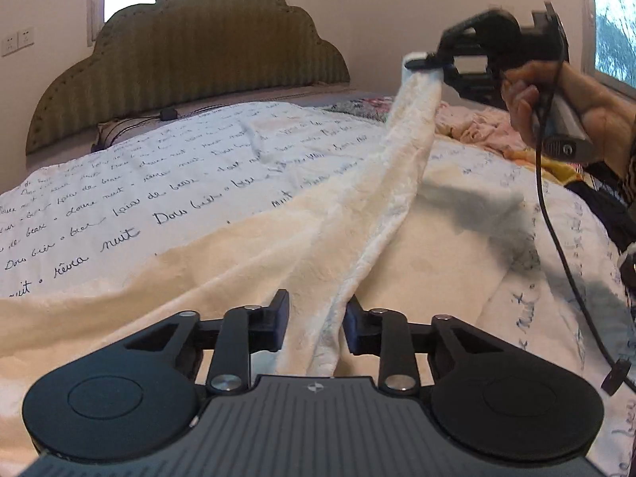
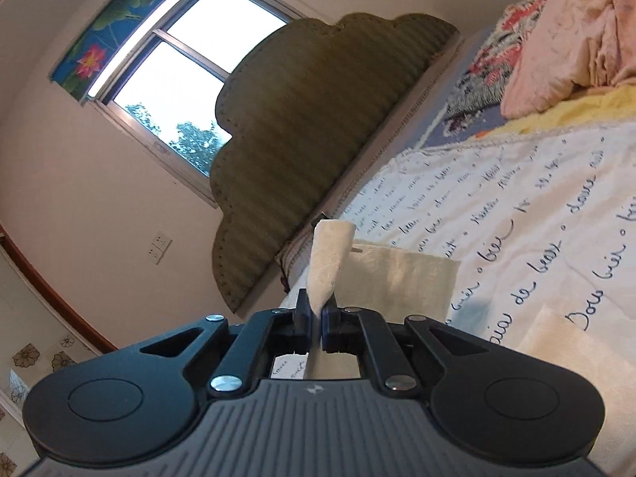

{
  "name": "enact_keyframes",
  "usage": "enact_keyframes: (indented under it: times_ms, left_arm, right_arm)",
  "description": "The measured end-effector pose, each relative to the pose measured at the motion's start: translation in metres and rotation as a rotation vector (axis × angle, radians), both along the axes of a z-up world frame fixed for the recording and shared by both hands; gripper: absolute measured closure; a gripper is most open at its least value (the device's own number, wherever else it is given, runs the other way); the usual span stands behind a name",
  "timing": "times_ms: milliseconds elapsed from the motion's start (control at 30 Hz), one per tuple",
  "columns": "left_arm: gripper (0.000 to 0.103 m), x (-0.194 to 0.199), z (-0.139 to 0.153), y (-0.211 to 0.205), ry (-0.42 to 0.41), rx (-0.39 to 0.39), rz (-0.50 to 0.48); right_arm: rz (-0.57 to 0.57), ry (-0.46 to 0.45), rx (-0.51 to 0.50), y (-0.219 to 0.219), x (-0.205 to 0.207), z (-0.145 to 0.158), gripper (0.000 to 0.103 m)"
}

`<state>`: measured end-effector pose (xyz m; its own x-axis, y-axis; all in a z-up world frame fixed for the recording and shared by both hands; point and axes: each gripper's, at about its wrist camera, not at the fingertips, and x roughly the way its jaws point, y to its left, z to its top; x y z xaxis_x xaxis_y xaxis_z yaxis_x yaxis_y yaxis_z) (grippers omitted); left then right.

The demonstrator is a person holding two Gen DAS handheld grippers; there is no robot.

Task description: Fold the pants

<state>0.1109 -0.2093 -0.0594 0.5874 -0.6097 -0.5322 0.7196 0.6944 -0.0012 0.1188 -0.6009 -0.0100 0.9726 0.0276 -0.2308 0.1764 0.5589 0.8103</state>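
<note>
While the right gripper point(image 2: 316, 312) pinches the pants point(image 1: 381, 198) and the left gripper point(image 1: 314, 318) loosely straddles them, keep the fabric taut.

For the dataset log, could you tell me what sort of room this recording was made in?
Most likely a home bedroom: a scalloped padded headboard stands against the wall under a window, and the cream pants are being folded over a bed quilt printed with handwriting.
</note>
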Motion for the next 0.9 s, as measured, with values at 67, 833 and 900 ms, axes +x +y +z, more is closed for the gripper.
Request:
enact_keyframes:
  times_ms: [67,833,900]
  left_arm:
    - [0.081,0.005,0.014,0.009,-0.009,-0.054,0.025]
    - [0.094,-0.020,-0.010,0.028,0.242,-0.029,-0.186]
    - [0.094,-0.023,-0.008,0.035,0.207,-0.016,-0.179]
  right_arm:
    - [-0.009,-0.069,-0.059,0.004,-0.009,0.010,0.098]
    - [-0.185,0.225,-0.036,-0.008,-0.123,-0.089,0.098]
    - [-0.199,0.172,0.021,-0.010,-0.128,-0.092,0.097]
